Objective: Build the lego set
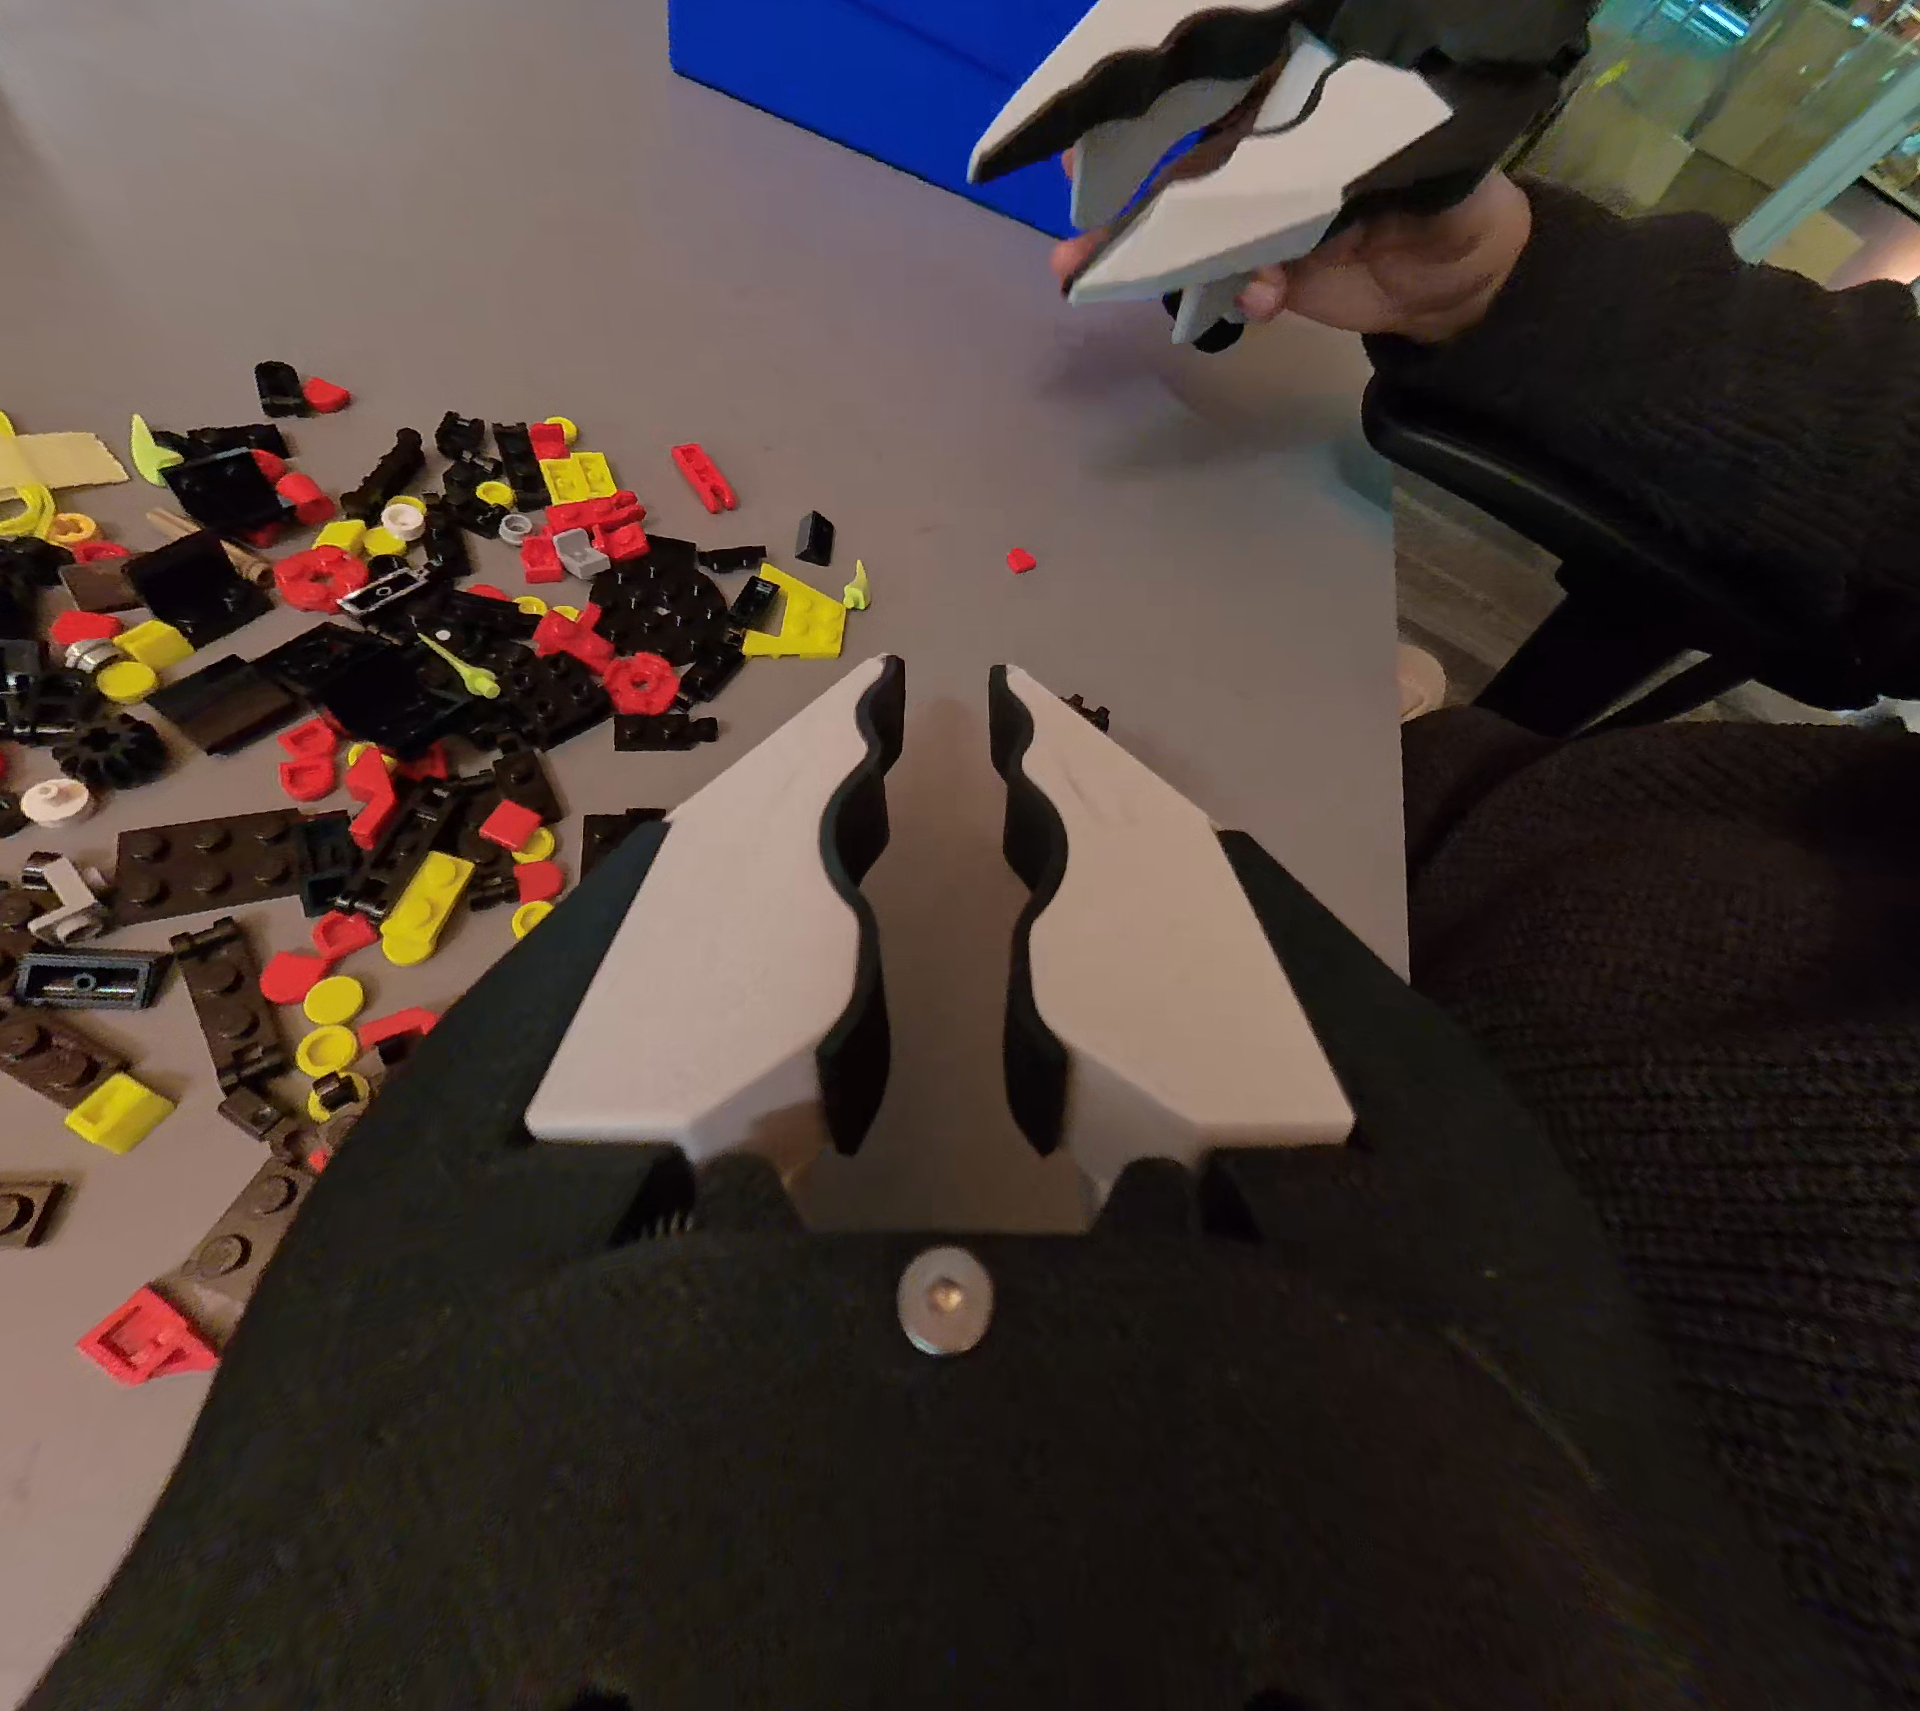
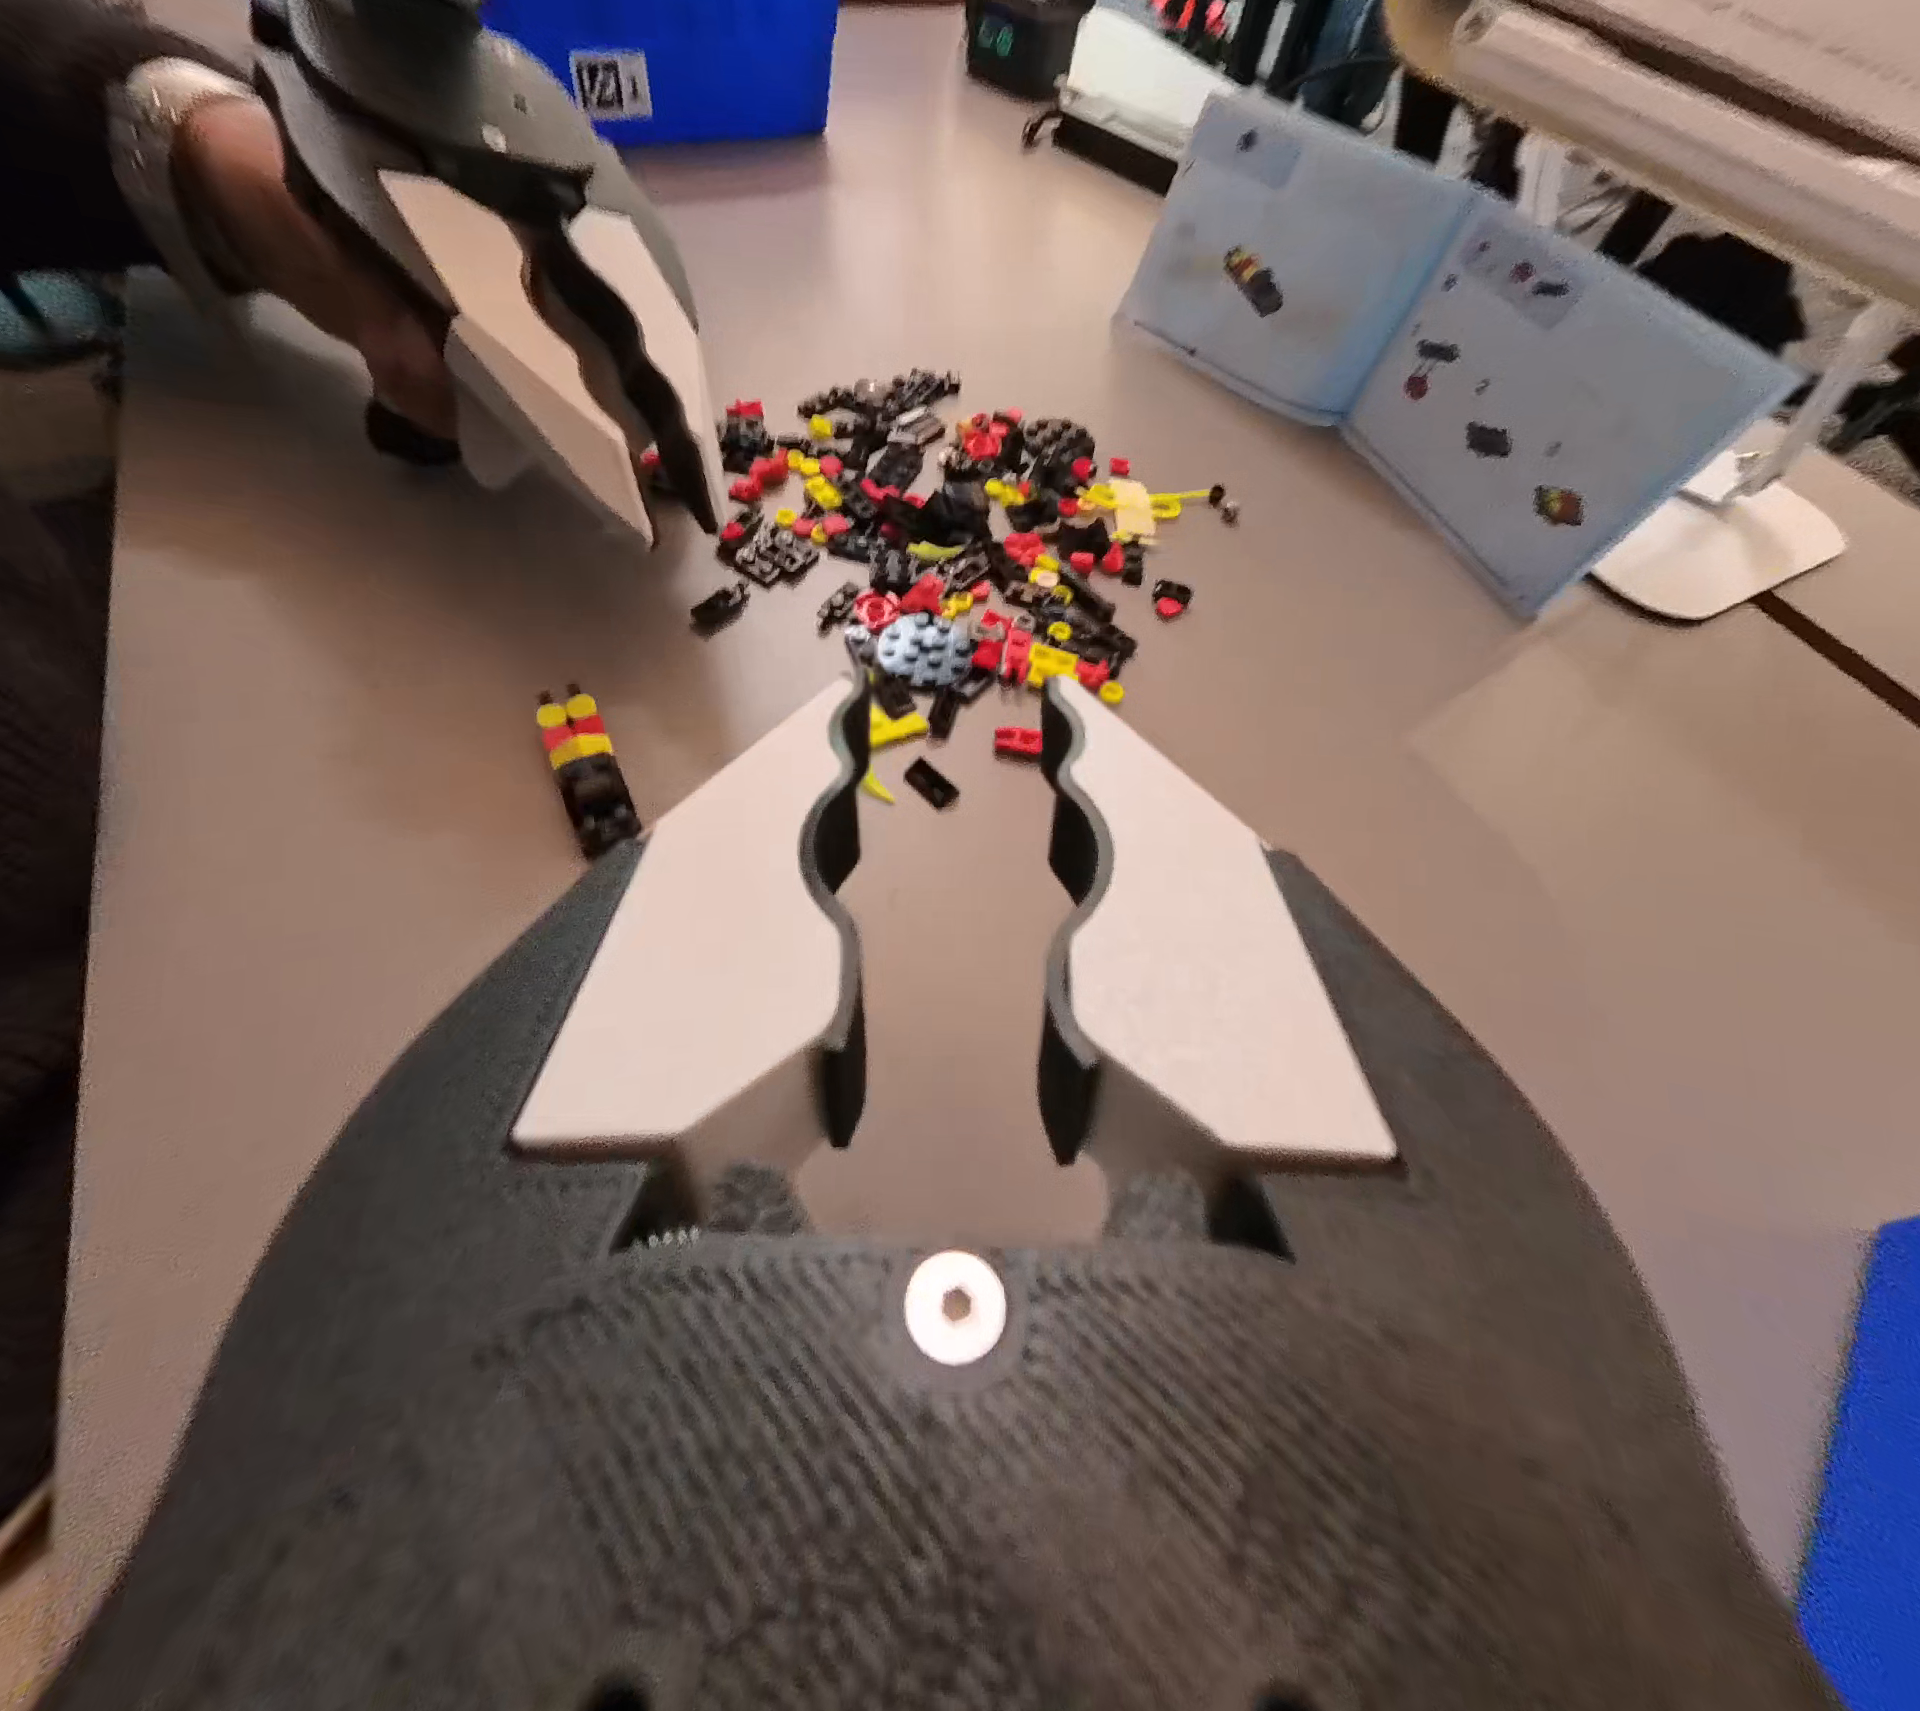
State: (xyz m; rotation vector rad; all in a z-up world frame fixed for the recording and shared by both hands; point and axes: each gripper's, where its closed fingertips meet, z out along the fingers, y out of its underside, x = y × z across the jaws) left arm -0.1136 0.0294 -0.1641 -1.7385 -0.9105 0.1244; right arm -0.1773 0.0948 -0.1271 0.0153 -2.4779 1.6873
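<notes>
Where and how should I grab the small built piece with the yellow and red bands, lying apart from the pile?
Grip the small assembly across its narrow width at the black middle, coming from above. It lies long and flat on the table, with both long sides clear.

Left gripper (image 1: 945, 674): jaws parted, a clear gap between the grey fingers (image 1: 748, 913), nothing between the black wavy pads. Tips angled downward. In the right wrist view the same gripper (image 2: 681, 508) shows at upper left, tilted steeply down, tips low, with the holding hand (image 2: 312, 248) behind it, blurred.

Right gripper (image 2: 951, 695): jaws parted with a wider gap, nothing held, fingers (image 2: 707, 965) pointing forward and slightly down. In the left wrist view it (image 1: 1023, 227) sits raised at upper right, rolled to one side, tips pointing left. A hand (image 1: 1392, 259) grips its handle from below; a dark knitted sleeve (image 1: 1662, 414) covers the forearm.
</notes>
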